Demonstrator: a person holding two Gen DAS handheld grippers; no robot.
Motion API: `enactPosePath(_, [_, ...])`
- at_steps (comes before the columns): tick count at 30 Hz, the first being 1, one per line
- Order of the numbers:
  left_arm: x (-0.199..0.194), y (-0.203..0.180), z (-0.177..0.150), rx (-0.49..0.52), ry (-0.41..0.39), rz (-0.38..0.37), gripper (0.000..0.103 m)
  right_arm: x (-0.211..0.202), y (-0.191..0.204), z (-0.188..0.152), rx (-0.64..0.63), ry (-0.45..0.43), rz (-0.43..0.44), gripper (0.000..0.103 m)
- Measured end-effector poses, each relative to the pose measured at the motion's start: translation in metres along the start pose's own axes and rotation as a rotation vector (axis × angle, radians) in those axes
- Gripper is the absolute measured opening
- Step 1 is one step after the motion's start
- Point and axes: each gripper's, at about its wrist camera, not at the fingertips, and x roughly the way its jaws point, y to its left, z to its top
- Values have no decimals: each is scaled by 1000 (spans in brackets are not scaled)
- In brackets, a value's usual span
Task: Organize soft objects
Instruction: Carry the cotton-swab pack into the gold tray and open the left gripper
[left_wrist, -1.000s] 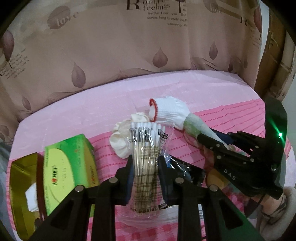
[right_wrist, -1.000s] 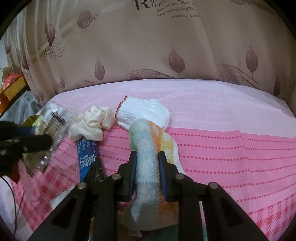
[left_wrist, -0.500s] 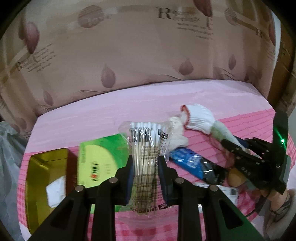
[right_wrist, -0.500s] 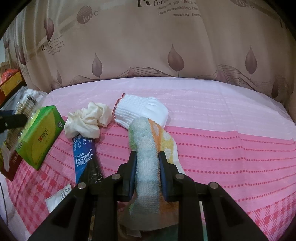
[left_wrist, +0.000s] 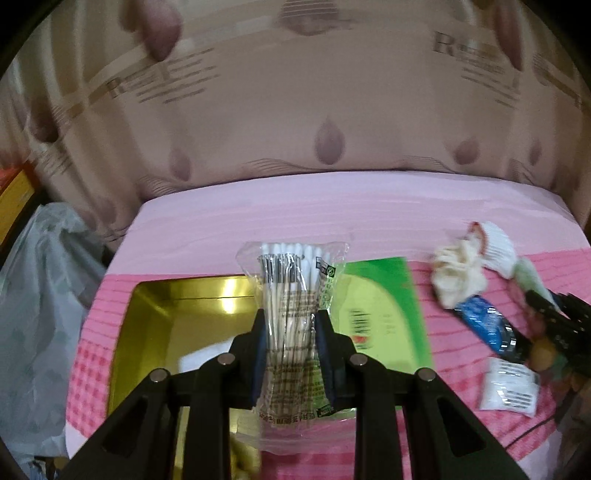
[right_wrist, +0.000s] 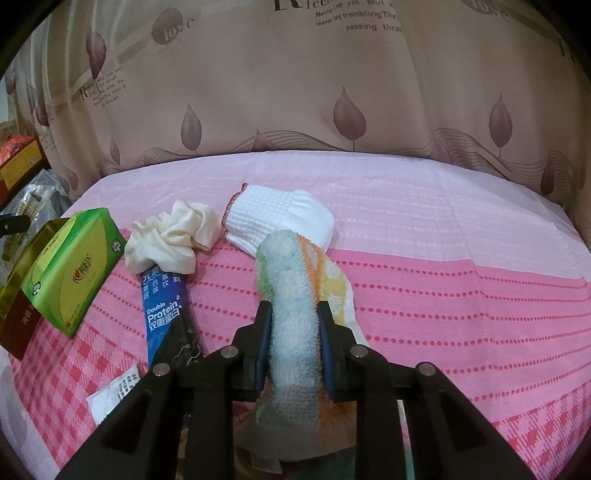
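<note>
My left gripper (left_wrist: 290, 334) is shut on a clear pack of cotton swabs (left_wrist: 290, 291), held above the open gold tin (left_wrist: 155, 332), beside the green tissue pack (left_wrist: 384, 317). My right gripper (right_wrist: 293, 332) is shut on a rolled pastel towel (right_wrist: 293, 295) that hangs over the pink cloth. Beyond the towel lie a white knit glove (right_wrist: 280, 218) and a cream scrunchie (right_wrist: 170, 236). The scrunchie (left_wrist: 458, 277) and glove (left_wrist: 495, 251) also show at the right of the left wrist view, with the right gripper's black body at that edge.
A blue protein sachet (right_wrist: 166, 314) and a small white packet (right_wrist: 114, 395) lie on the pink checked cloth (right_wrist: 443, 314). The green tissue pack (right_wrist: 70, 273) leans by the gold tin (right_wrist: 22, 273). A grey plastic bag (left_wrist: 40, 295) sits off the table's left; a leaf-print curtain hangs behind.
My left gripper has carried the swab pack leftward from over the scrunchie and glove to over the gold tin. The right gripper and towel have stayed put.
</note>
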Motion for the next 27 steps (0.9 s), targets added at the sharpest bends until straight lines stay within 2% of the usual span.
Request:
enactPosePath(9, [22, 64, -7, -79, 49, 96, 25, 1, 2, 0, -8, 2, -10, 22])
enactPosePath(15, [45, 93, -15, -104, 103, 134, 25, 1, 4, 0, -10, 4, -18, 22])
enactPosePath(27, [71, 115, -33, -133, 165, 132, 28, 2, 6, -1, -22, 10, -40, 22])
